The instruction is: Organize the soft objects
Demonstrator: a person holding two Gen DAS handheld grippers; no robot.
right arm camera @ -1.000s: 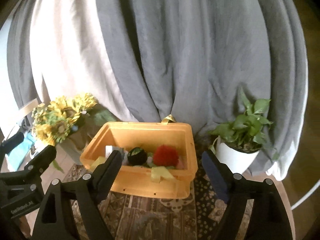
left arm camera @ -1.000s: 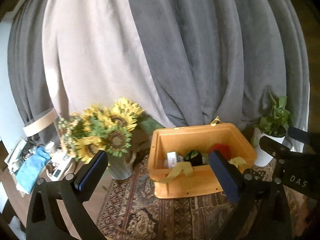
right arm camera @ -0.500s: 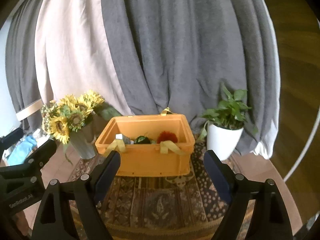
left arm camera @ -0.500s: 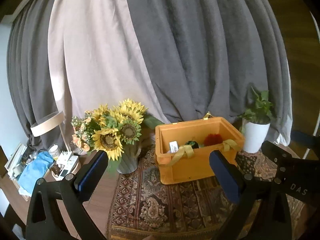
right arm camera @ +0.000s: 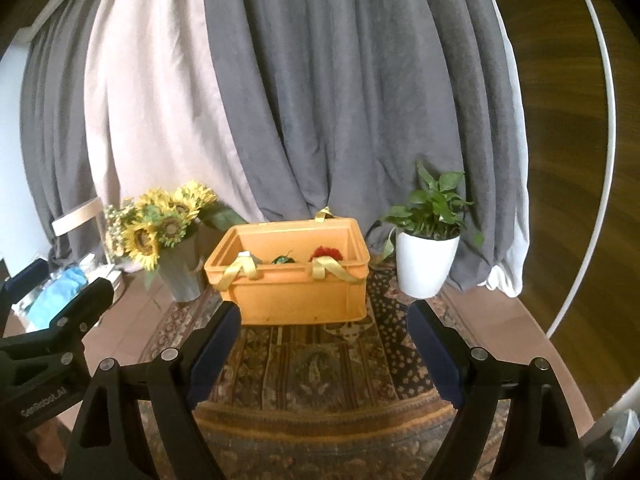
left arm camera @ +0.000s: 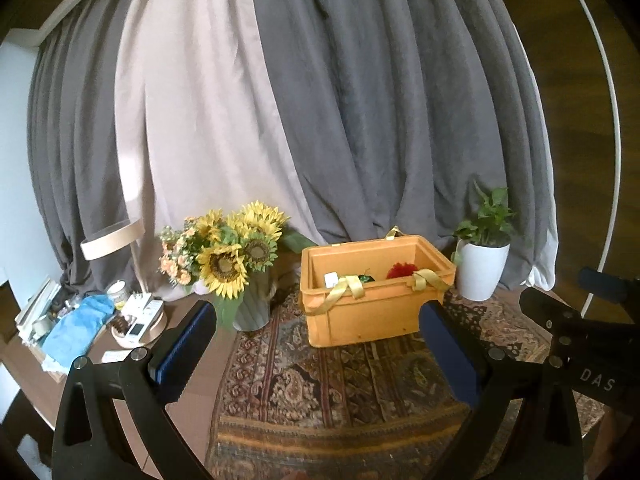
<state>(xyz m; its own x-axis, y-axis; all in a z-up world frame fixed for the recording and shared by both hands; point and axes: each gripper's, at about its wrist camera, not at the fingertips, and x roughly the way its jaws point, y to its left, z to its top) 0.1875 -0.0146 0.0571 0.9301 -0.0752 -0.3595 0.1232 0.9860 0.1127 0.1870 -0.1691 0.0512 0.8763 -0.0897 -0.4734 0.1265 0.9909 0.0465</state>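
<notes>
Both claws wide apart, empty; orange crate (right arm camera: 304, 296) on rug (right arm camera: 320, 364).

White letters "DAS" stand on the right gripper (left arm camera: 592, 364) body, at four o'clock in the left wrist view. "GenRobot.AI" stands on the left gripper (right arm camera: 44, 368) body, at eight o'clock in the right wrist view.

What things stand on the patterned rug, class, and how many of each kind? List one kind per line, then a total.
Orange crate: 1
Vase of sunflowers: 1, at the rug's left edge
Potted green plant in a white pot: 1
Total: 3
</notes>
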